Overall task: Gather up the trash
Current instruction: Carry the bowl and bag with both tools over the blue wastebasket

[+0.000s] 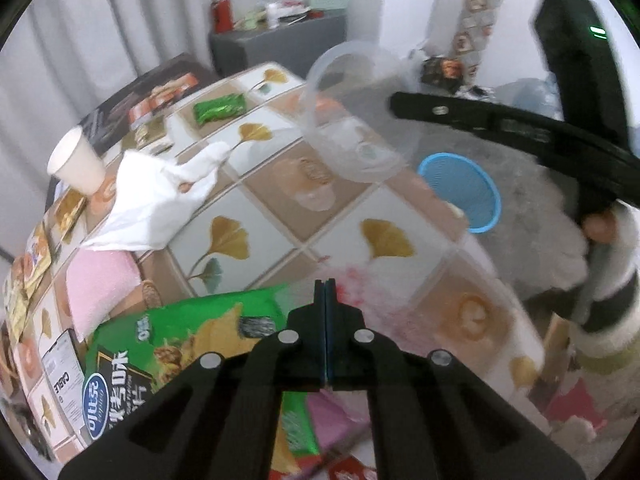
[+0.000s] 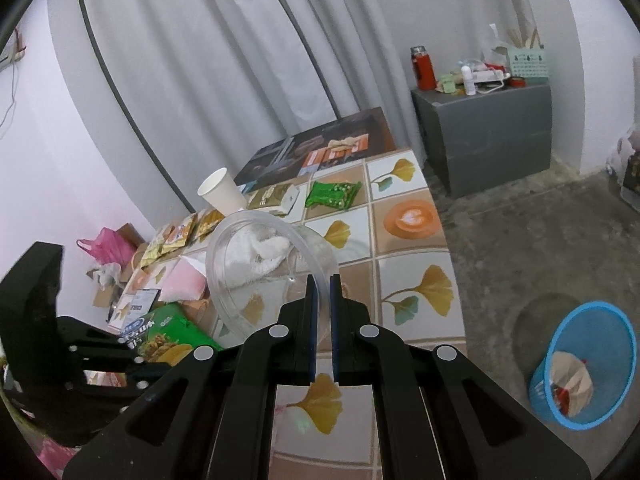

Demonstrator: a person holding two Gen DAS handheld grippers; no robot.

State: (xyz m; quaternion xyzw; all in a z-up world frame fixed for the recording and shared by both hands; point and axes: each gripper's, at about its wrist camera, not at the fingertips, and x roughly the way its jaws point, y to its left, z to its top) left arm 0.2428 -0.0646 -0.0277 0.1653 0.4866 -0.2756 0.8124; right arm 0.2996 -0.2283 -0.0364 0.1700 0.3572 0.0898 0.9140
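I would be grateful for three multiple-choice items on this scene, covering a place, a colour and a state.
1. Where is the blue basket?
A. On the floor beside the table
B. On top of the table
C. Hung on the curtain

2. What colour is the flask on the grey cabinet?
A. Yellow
B. Blue
C. Red

3. What state is the clear plastic cup in?
A. Lying flat on the table
B. Pinched at its rim by the right gripper
C. Dropped into the basket

Answers: 1 A, as the basket stands on grey floor past the table edge; 2 C, as the flask body is plainly red; 3 B, as the rim sits between the closed fingers and the cup hangs above the table.
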